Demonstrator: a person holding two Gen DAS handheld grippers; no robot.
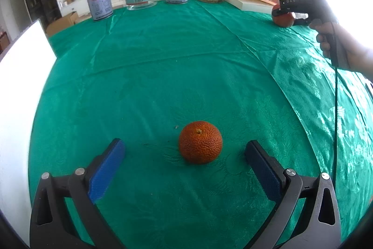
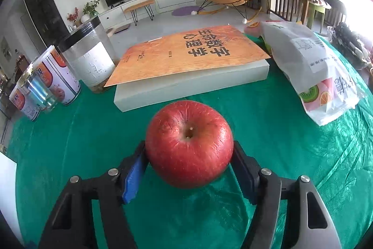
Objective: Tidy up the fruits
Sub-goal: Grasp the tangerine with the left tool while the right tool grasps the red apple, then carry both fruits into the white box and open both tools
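Right wrist view: right gripper (image 2: 189, 155) pads touch both sides of apple (image 2: 189, 144), near book (image 2: 186, 57) | left gripper (image 1: 185, 153) wide, orange (image 1: 200, 142) loose between fingers on green cloth (image 1: 163, 62) | step: grasping apple | next: lift firmly, carry beside orange.

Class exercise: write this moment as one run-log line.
left gripper: jaws open, orange between, untouched | right gripper: jaws closed on apple | surface: green tablecloth

A bumpy orange tangerine (image 1: 200, 145) sits upright, stem up, on the green-covered surface (image 1: 163, 62). Well apart from it, a shiny red apple (image 2: 189, 143), stem up and skin slightly wrinkled, rests near a book.
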